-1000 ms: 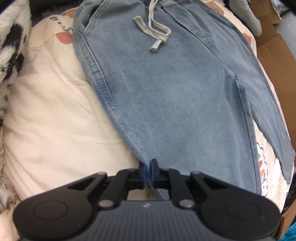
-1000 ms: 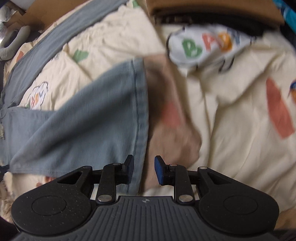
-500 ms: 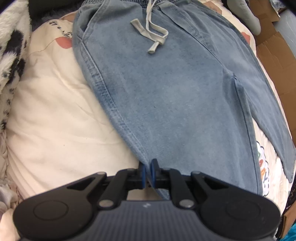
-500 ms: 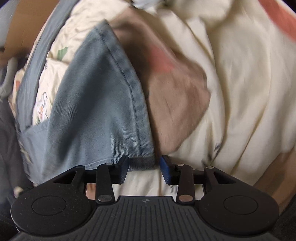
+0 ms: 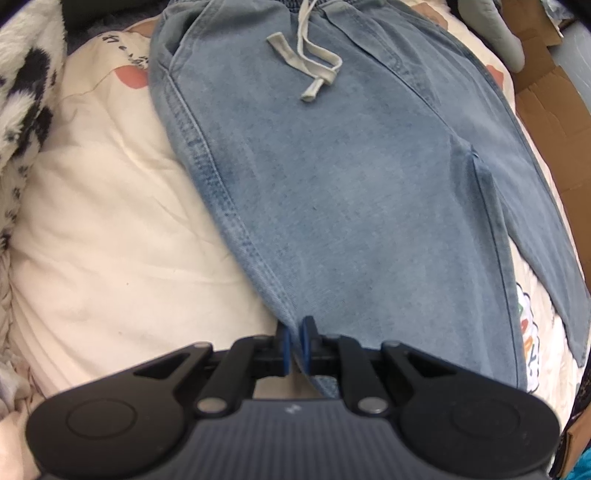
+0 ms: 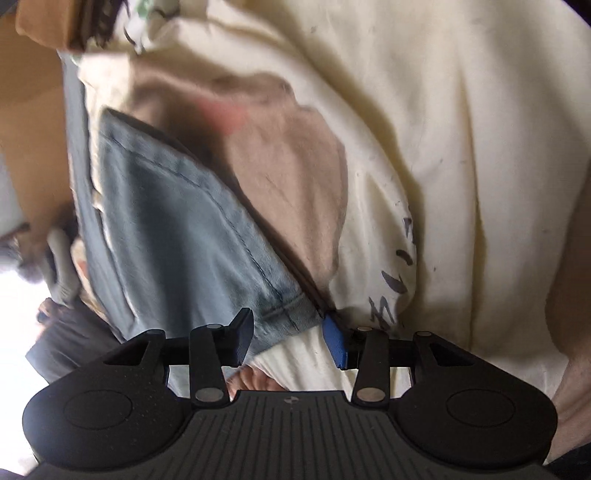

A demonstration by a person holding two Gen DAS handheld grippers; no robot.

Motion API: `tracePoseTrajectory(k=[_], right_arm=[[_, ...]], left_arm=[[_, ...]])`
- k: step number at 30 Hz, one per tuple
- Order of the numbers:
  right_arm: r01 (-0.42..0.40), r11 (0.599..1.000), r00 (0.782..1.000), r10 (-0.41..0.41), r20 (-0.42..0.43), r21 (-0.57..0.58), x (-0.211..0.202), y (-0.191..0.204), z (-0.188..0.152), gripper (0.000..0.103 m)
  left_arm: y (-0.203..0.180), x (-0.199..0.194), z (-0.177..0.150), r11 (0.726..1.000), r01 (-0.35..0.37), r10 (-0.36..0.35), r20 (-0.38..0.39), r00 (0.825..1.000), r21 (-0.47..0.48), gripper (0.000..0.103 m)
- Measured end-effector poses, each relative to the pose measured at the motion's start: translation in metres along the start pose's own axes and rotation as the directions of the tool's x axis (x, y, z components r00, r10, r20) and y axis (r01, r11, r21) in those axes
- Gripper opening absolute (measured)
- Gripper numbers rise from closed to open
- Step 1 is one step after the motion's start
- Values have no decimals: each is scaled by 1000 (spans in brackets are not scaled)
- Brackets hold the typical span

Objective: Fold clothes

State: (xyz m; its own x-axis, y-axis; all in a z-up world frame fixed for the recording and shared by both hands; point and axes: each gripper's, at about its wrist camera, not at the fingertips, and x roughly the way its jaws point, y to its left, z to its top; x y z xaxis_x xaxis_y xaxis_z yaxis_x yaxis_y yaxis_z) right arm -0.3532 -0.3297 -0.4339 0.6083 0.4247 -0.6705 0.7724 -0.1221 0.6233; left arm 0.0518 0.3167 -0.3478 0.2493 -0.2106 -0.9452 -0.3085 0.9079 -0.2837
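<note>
Light blue jeans (image 5: 351,192) with a white drawstring (image 5: 310,62) lie spread on a cream quilt (image 5: 110,221) in the left wrist view, waistband at the far end. My left gripper (image 5: 294,345) is shut on the jeans' side seam at the near edge. In the right wrist view the hem of a jeans leg (image 6: 177,236) reaches down between the fingers of my right gripper (image 6: 290,338), which stands open around the hem corner (image 6: 291,314). Whether its pads touch the denim I cannot tell.
A black-and-white fluffy blanket (image 5: 26,85) lies at the left. Brown cardboard (image 5: 550,99) stands at the right beside the bed, and again at the upper left (image 6: 33,122) in the right wrist view. A grey plush shape (image 5: 495,26) lies at the far right.
The right gripper has swung down to the hem of the jeans leg, and the hem corner now lies between its open fingers. The left gripper stays shut on the seam; the jeans shifted slightly.
</note>
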Motion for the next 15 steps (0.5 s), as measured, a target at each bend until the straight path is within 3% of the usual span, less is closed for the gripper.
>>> tracePoseTrajectory(k=[11,15], right_arm=[[-179,980,983,182,25,-91,-19,34,-12,47],[-229,966,973,230,-2,-121,-19,46,-2,47]], left_arm=[[2,-2,0,1000,15,-15,9,1000,-5,7],[3,2,-1,1000,18,-18,12,1000,-19,7]])
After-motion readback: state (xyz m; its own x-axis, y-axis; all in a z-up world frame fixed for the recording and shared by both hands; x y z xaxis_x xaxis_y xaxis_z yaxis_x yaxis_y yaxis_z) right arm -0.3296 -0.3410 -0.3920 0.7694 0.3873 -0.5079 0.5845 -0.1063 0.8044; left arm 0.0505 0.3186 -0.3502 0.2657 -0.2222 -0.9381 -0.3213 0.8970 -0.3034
